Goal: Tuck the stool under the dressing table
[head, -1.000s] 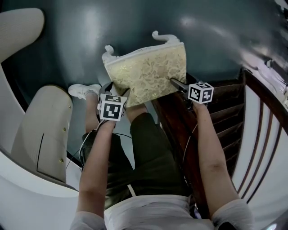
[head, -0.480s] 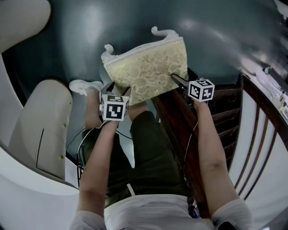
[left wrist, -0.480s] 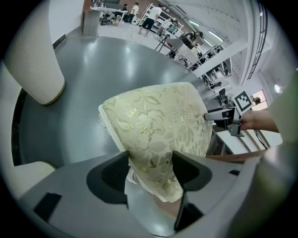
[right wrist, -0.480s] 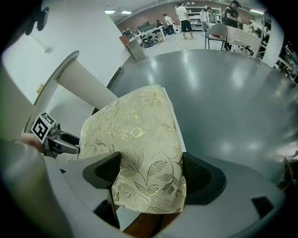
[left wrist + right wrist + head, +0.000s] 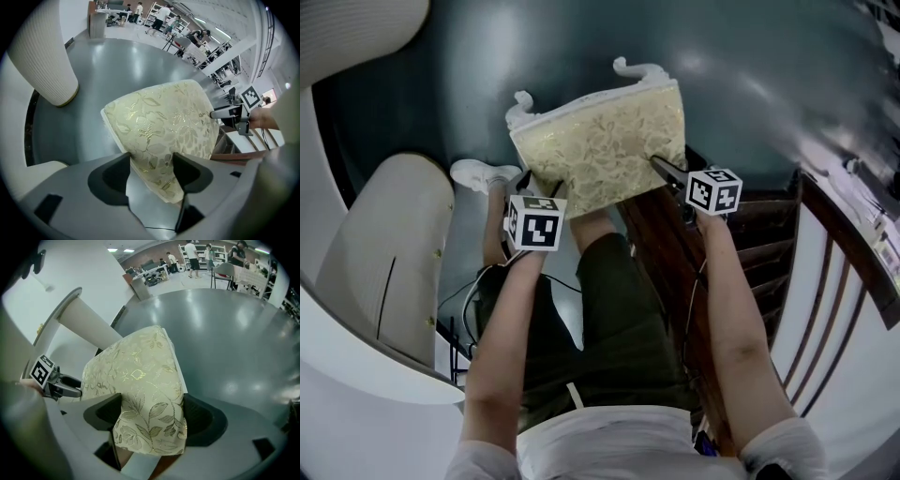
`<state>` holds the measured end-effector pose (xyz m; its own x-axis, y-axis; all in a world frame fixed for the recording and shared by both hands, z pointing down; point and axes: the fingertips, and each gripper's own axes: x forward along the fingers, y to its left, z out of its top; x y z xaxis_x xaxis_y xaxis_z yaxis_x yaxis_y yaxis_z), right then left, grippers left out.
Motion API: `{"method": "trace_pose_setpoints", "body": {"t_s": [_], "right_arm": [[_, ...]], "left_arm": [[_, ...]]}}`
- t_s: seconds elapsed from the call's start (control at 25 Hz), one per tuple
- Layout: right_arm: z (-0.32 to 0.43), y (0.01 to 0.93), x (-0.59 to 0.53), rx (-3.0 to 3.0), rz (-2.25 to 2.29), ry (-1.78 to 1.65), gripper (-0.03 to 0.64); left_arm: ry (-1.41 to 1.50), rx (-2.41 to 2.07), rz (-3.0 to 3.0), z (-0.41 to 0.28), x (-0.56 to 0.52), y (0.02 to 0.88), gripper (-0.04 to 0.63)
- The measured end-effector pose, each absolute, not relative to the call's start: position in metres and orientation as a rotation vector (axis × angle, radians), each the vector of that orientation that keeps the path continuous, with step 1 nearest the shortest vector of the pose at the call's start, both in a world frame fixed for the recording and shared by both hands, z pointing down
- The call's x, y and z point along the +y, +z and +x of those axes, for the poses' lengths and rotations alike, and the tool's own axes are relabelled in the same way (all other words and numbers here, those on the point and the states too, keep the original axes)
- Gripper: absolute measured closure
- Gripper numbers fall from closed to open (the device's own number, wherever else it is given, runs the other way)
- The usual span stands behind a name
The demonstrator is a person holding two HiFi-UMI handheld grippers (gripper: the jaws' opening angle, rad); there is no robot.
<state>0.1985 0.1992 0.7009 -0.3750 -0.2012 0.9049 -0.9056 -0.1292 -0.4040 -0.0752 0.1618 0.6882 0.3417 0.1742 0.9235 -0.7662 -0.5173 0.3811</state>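
Observation:
The stool (image 5: 600, 155) has a cream cushion with a gold leaf pattern and white curled legs pointing away from me. My left gripper (image 5: 546, 194) is shut on its near left corner, and the cushion edge fills the jaws (image 5: 151, 171). My right gripper (image 5: 661, 169) is shut on the right corner (image 5: 150, 420). Both sets of jaws have just been closing with the cushion (image 5: 136, 376) between them. A dark brown wooden piece with slatted fronts (image 5: 759, 244), apparently the dressing table, stands under my right arm.
Cream curved furniture (image 5: 384, 253) bulges in at the left, with a ribbed white column (image 5: 42, 56) beyond it. My white shoe (image 5: 478, 173) and a black cable (image 5: 473, 300) are on the grey floor. People and shelving stand far off across the hall (image 5: 201, 254).
The stool and both grippers sit slightly further left in the head view. The jaws still hold the same two corners of the cushion.

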Motion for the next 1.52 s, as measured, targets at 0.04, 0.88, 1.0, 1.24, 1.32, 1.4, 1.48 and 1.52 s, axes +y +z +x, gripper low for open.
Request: {"method": "trace_pose_setpoints", "body": {"t_s": [0.04,0.88,1.0,1.24,1.32,1.4,1.48,1.52], "right_arm": [[0.197,0.699,0.198,-1.557,1.254,1.56,0.204],[0.204,0.707,0.2,-1.531,1.337,1.655,0.205],[0.205,0.703,0.194,-1.548,1.347,1.641,0.207],[0.208,0.706,0.192,-1.556,1.361,1.668,0.223],[0.208,0.707,0.192,-1.553,1.361,1.667,0.224],[0.207,0.706,0.191,-1.554,1.358,1.665,0.224],[0.206,0.704,0.19,-1.561,1.359,1.656,0.224],[0.206,0.704,0.19,-1.563,1.36,1.65,0.223]], "left_arm": [[1.331,-0.535,1.714,-0.076,0.16,0.686,0.307],[1.39,-0.661,1.637,-0.081,0.202,0.665,0.313],[1.374,-0.656,1.601,-0.081,0.227,0.662,0.313],[1.439,-0.596,1.545,-0.076,0.279,0.683,0.298],[1.466,-0.625,1.54,-0.08,0.282,0.693,0.298],[1.478,-0.65,1.538,-0.082,0.282,0.7,0.299],[1.474,-0.647,1.539,-0.081,0.282,0.704,0.305],[1.471,-0.64,1.542,-0.08,0.282,0.705,0.307]]}}
